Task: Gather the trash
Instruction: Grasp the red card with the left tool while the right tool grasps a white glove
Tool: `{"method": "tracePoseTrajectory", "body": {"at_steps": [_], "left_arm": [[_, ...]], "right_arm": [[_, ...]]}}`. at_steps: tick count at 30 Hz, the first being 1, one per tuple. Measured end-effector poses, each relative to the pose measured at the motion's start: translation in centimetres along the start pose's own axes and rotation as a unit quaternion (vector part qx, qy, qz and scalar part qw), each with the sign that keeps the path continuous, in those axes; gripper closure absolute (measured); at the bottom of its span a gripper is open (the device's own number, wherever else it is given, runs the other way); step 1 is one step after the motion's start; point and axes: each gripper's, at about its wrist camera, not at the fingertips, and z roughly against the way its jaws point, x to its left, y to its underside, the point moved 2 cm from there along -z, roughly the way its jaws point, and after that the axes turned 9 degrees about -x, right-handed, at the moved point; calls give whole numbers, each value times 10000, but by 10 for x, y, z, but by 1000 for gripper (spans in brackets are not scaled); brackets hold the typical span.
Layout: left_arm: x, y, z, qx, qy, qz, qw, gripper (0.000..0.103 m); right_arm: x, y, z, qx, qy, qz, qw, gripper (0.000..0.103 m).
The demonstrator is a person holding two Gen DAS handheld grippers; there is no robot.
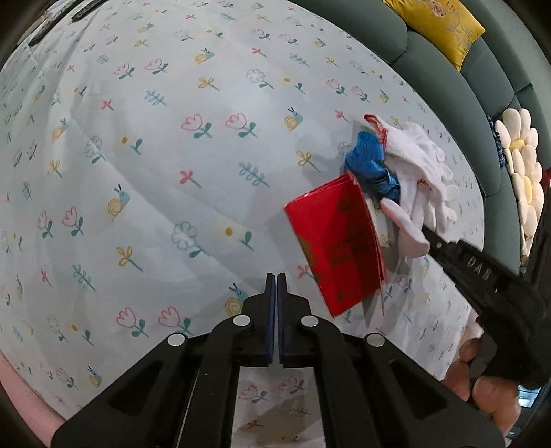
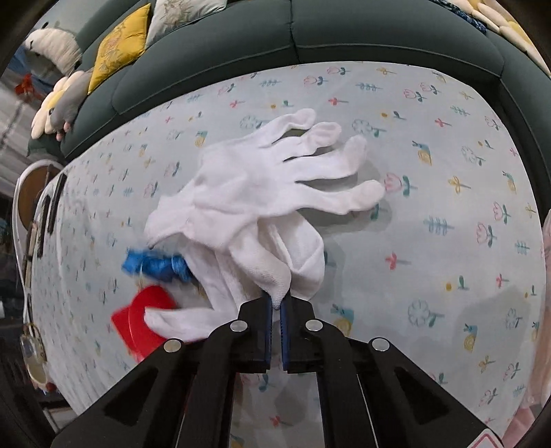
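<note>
White gloves [image 2: 261, 193] lie bunched on the flower-print sheet [image 2: 430, 241]. My right gripper [image 2: 276, 303] is shut on a fold of the gloves; it shows from the side in the left wrist view [image 1: 413, 237]. A crumpled blue scrap [image 2: 158, 263] and a red booklet [image 2: 144, 320] lie left of the gloves. In the left wrist view the red booklet [image 1: 335, 248], blue scrap [image 1: 372, 165] and gloves [image 1: 423, 172] sit right of and beyond my left gripper [image 1: 276, 279], which is shut and empty above the sheet [image 1: 155, 172].
A dark green padded edge [image 2: 310, 38] borders the sheet at the back. Yellow cushions [image 1: 444, 24] and a daisy-shaped cushion [image 1: 520, 165] lie on it. A person's hand [image 1: 482, 379] holds the right gripper. Dark flat items [image 2: 55, 203] lie at the sheet's far left edge.
</note>
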Motion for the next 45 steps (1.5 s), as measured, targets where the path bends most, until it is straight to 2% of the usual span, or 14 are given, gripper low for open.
{"method": "tracePoseTrajectory", "body": {"at_steps": [7, 9, 10, 11, 12, 16, 19, 25, 36, 40, 45], "left_arm": [[-14, 0, 16, -257, 639, 182, 9975, 99], [-25, -3, 15, -286, 704, 151, 9970, 86], [-29, -5, 14, -293, 727, 141, 9968, 73], [-33, -7, 13, -308, 724, 136, 9968, 68], [-36, -9, 10, -308, 698, 116, 9970, 68], [-47, -16, -5, -217, 602, 102, 9979, 70], [-57, -13, -20, -66, 507, -1, 9987, 92], [-61, 0, -8, -143, 531, -231, 9982, 103], [-80, 25, 55, -559, 649, -630, 9943, 103], [-99, 36, 74, -653, 750, -859, 9913, 103], [-134, 57, 98, -763, 958, -1314, 9837, 103]], "right_arm": [[-10, 21, 24, -95, -5, 120, 9999, 100], [-21, 33, 36, -160, 29, 61, 9998, 100], [-26, 38, 40, -168, 24, 9, 9999, 100], [-35, 45, 46, -177, 16, -98, 9998, 100], [-45, 53, 51, -175, 24, -207, 9996, 100], [-75, 77, 63, -129, 130, -508, 9985, 100], [-89, 88, 68, -106, 190, -655, 9976, 100], [-96, 89, 83, -253, 123, -765, 9967, 100], [-77, 76, 141, -919, -256, -736, 9927, 100], [-81, 74, 167, -1164, -303, -746, 9899, 100], [-96, 72, 203, -1516, -250, -799, 9849, 99]]}}
